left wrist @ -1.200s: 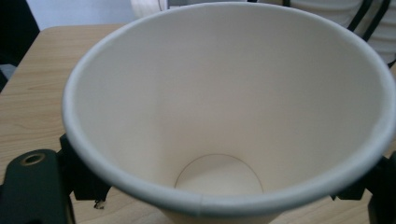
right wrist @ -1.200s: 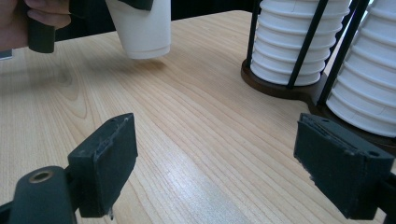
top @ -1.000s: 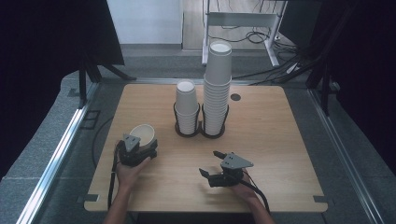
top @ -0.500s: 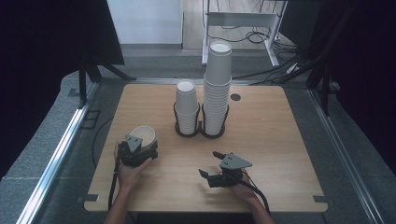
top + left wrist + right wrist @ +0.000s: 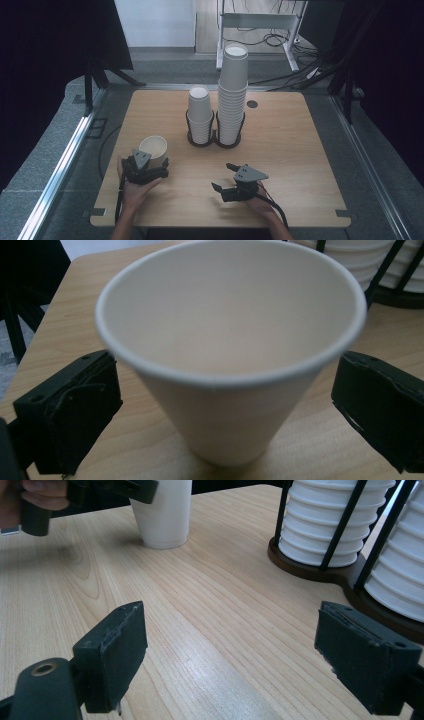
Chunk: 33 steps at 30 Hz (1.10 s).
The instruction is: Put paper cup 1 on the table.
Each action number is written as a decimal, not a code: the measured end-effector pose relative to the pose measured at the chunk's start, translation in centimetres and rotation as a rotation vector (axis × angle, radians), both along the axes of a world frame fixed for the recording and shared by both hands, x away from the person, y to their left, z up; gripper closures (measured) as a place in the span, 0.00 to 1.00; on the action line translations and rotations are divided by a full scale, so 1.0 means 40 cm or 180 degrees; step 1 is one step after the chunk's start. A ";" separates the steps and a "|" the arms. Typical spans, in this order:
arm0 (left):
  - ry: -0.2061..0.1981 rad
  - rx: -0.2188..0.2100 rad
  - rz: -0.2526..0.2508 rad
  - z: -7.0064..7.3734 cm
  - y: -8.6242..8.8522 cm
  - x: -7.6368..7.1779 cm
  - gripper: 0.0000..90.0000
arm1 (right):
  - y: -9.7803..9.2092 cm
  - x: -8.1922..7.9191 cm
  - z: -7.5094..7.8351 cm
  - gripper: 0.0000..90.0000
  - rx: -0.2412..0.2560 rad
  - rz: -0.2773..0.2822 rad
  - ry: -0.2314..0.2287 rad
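A single white paper cup (image 5: 153,146) stands upright on the wooden table (image 5: 300,150) at the front left. My left gripper (image 5: 149,162) is open around the cup (image 5: 230,355), with one black jaw on each side of its lower wall and a small gap at both. My right gripper (image 5: 221,175) is open near the front middle, with nothing between its jaws (image 5: 230,660), and it points left toward the cup (image 5: 162,515). The person's hand (image 5: 42,495) holding the left gripper is in the right gripper view.
A dark wire holder (image 5: 215,142) at the table's middle carries a short stack of white cups (image 5: 200,115) and a tall stack (image 5: 232,95). A round cable hole (image 5: 252,104) sits behind them. Bare wood lies to the right and front.
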State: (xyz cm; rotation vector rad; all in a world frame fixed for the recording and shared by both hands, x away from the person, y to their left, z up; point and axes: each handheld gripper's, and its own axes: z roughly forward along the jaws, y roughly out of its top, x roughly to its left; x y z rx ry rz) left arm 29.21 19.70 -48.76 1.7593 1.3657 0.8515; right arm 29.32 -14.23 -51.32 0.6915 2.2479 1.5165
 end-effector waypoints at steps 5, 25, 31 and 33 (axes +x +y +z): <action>-0.0085 -0.0009 0.0033 0.019 0.009 -0.028 0.01 | -0.001 0.002 0.002 0.15 -0.0029 -0.0009 -0.0018; -0.0393 -0.0298 -0.1073 0.108 -0.123 -0.101 0.16 | -0.004 0.006 0.003 0.16 0.0051 -0.0103 -0.0008; -0.0300 -0.0473 -0.1328 0.103 -0.143 -0.088 0.16 | -0.014 0.007 0.007 0.16 0.0124 -0.0166 0.0011; -0.0248 -0.0535 -0.1370 0.099 -0.146 -0.080 0.16 | -0.016 0.008 0.007 0.16 0.0138 -0.0171 0.0015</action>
